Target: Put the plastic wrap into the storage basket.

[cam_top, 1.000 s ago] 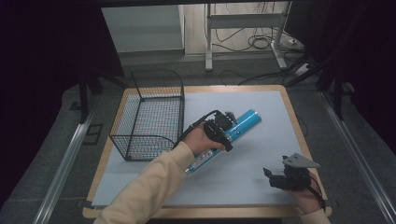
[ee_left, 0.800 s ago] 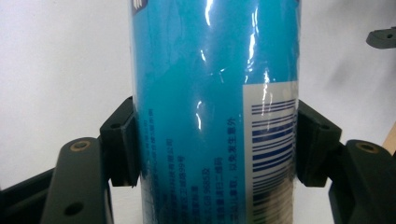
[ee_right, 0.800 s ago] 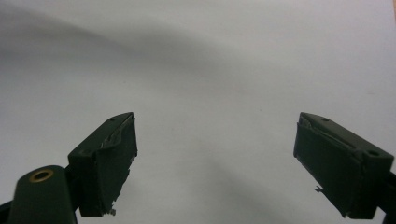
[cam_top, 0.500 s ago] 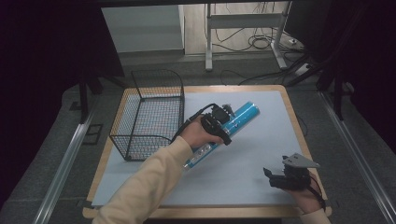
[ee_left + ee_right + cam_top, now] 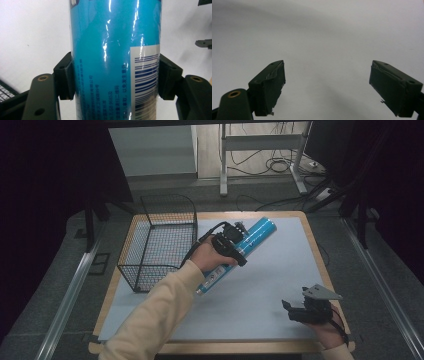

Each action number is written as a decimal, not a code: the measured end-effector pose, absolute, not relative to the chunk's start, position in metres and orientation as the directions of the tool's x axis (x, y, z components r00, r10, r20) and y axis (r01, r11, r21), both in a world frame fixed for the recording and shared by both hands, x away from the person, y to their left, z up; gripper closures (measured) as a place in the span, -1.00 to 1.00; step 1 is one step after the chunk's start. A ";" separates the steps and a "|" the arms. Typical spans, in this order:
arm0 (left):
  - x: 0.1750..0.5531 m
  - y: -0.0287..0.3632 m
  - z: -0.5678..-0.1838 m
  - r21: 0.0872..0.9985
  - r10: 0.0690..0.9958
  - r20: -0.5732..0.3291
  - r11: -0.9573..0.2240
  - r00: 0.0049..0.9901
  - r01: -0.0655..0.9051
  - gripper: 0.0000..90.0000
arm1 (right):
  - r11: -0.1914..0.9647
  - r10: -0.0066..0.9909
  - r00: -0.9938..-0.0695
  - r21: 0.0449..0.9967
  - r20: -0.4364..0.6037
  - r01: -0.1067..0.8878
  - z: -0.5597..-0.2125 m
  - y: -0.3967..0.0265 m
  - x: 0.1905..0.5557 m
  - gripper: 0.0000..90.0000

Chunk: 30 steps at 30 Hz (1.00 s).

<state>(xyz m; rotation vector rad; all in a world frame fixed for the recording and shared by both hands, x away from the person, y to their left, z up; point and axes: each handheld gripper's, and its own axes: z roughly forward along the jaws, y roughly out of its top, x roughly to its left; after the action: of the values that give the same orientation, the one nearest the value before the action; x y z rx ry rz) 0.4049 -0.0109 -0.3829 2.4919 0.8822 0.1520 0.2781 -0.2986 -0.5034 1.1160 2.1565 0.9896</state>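
**Left gripper clamped on the blue tube beside the basket; right gripper spread wide and empty**

High view: a wooden-edged table [image 5: 320, 251] carries a pale grey mat [image 5: 270, 270]; on the mat's left part stands a black wire basket [image 5: 161, 242], open at the top, with nothing visible inside it; just right of the basket the left gripper [image 5: 231, 245], held in a hand [image 5: 210, 260] with a cream sleeve [image 5: 150, 320], clasps a long blue tube [image 5: 240, 251]; the tube lies on a slant, its capped end pointing up and to the right, its lower end down by the sleeve; whether the tube touches the mat cannot be told from here; near the table's lower right corner the right gripper [image 5: 295, 309] sits low over the mat, a grey three-cornered plate on top of it, well apart from the tube.

Left gripper view: the two black jaws press against either side of the blue tube [image 5: 115, 60], so the grip is tight on it; the tube's glossy wrap bears a white barcode panel at the right and small printed text below; the pale mat [image 5: 32, 32] lies behind, and a bit of wire mesh [image 5: 6, 90] shows at the lower left edge.

Right gripper view: the right gripper [image 5: 327, 87] has its jaws set wide apart with nothing between them; the plain pale mat [image 5: 324, 32] lies beyond.
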 end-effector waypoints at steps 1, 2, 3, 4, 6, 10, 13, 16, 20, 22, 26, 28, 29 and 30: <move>0.406 -0.011 -0.382 0.484 0.619 -0.057 -0.669 0.784 0.564 -0.30 | 0.396 0.841 -0.530 0.791 -0.108 0.467 -0.503 -0.299 0.278 -0.70; 0.406 -0.010 -0.381 0.485 0.621 -0.056 -0.667 0.782 0.565 -0.30 | 0.396 0.841 -0.530 0.791 -0.108 0.466 -0.504 -0.299 0.278 -0.70; 0.407 -0.010 -0.380 0.485 0.622 -0.054 -0.668 0.781 0.565 -0.30 | 0.396 0.840 -0.531 0.791 -0.108 0.466 -0.504 -0.299 0.278 -0.70; 0.407 -0.010 -0.380 0.485 0.622 -0.053 -0.668 0.781 0.565 -0.30 | 0.396 0.840 -0.531 0.791 -0.108 0.466 -0.504 -0.299 0.278 -0.70; 0.408 -0.011 -0.379 0.487 0.626 -0.053 -0.664 0.778 0.567 -0.30 | 0.393 0.840 -0.534 0.791 -0.101 0.469 -0.503 -0.299 0.278 -0.70; 0.411 -0.010 -0.376 0.495 0.629 -0.055 -0.657 0.776 0.568 -0.30 | 0.393 0.839 -0.534 0.791 -0.100 0.469 -0.504 -0.298 0.278 -0.70; 0.412 -0.009 -0.375 0.498 0.634 -0.052 -0.653 0.772 0.570 -0.30 | 0.391 0.840 -0.533 0.792 -0.099 0.469 -0.503 -0.299 0.278 -0.70; 0.413 -0.008 -0.375 0.499 0.643 -0.047 -0.648 0.764 0.576 -0.30 | 0.392 0.840 -0.534 0.792 -0.100 0.468 -0.503 -0.299 0.278 -0.70; 0.416 -0.006 -0.376 0.502 0.649 -0.054 -0.640 0.759 0.582 -0.30 | 0.394 0.839 -0.534 0.791 -0.102 0.468 -0.503 -0.299 0.278 -0.70; 0.416 -0.005 -0.375 0.506 0.651 -0.058 -0.634 0.757 0.584 -0.30 | 0.394 0.839 -0.534 0.792 -0.104 0.466 -0.503 -0.299 0.278 -0.70; 0.419 -0.002 -0.373 0.503 0.654 -0.051 -0.636 0.754 0.586 -0.30 | 0.393 0.841 -0.532 0.791 -0.102 0.470 -0.504 -0.299 0.278 -0.69; 0.420 0.000 -0.371 0.502 0.656 -0.049 -0.636 0.753 0.586 -0.29 | 0.394 0.840 -0.533 0.791 -0.103 0.468 -0.504 -0.299 0.278 -0.70; 0.421 0.000 -0.370 0.501 0.658 -0.048 -0.635 0.751 0.589 -0.30 | 0.394 0.840 -0.533 0.791 -0.102 0.469 -0.504 -0.299 0.278 -0.69; 0.422 0.001 -0.369 0.502 0.660 -0.045 -0.634 0.750 0.588 -0.30 | 0.394 0.840 -0.533 0.791 -0.102 0.469 -0.504 -0.299 0.278 -0.69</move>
<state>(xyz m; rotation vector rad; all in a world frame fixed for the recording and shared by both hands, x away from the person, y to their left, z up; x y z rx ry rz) 0.4218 0.0013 -0.3691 2.4522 0.9425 0.1939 0.2784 -0.2988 -0.5036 1.1176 2.1614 0.9947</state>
